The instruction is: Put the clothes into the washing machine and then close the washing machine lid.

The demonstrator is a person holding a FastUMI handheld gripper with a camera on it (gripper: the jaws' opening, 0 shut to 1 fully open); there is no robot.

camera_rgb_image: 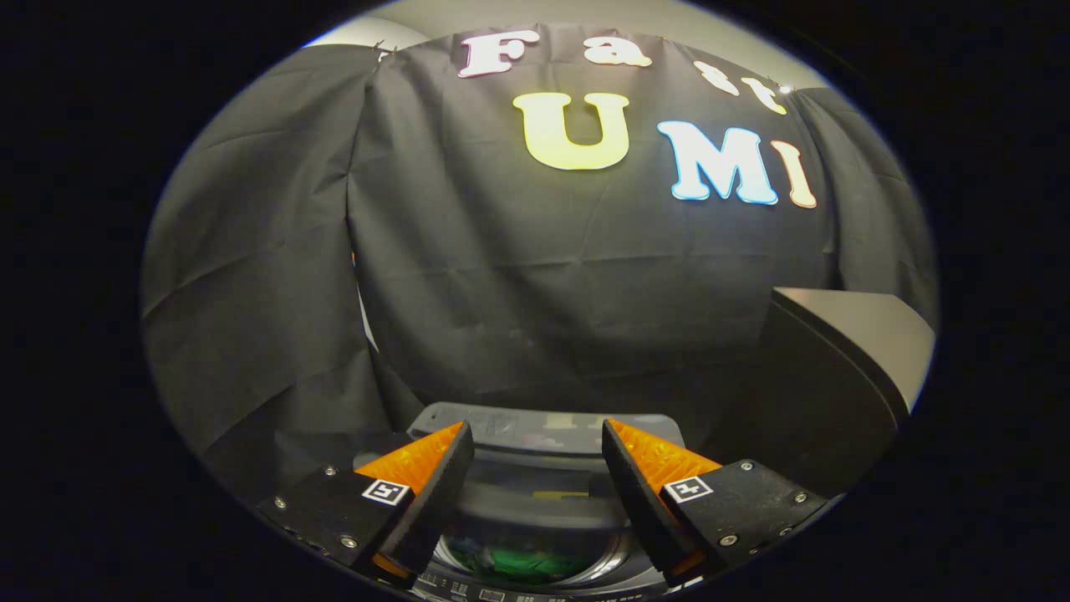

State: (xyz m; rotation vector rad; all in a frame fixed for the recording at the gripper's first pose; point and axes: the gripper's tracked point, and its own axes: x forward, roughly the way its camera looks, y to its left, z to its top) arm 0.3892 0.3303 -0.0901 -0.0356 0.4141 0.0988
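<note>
Claw open, empty; lid upright at 12 o'clock just beyond fingertips, drum with clothes below at 6.

Spread gripper above washing machine, perhaps holding clothes.

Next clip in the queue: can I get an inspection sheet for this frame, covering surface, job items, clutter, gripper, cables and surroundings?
Surface: nothing seen beyond the top of the washing machine, which sits low between and beyond the fingers.
Job's things: washing machine lid is raised at the back, the drum open; green clothes lie inside the drum.
Clutter: nothing seen.
Gripper: gripper open, fingers apart and holding nothing, poised above the drum opening.
Cables: nothing seen.
Surroundings: black cloth wall behind the machine; a dark box-like unit with a pale top beside the machine on the right-finger side.
</note>
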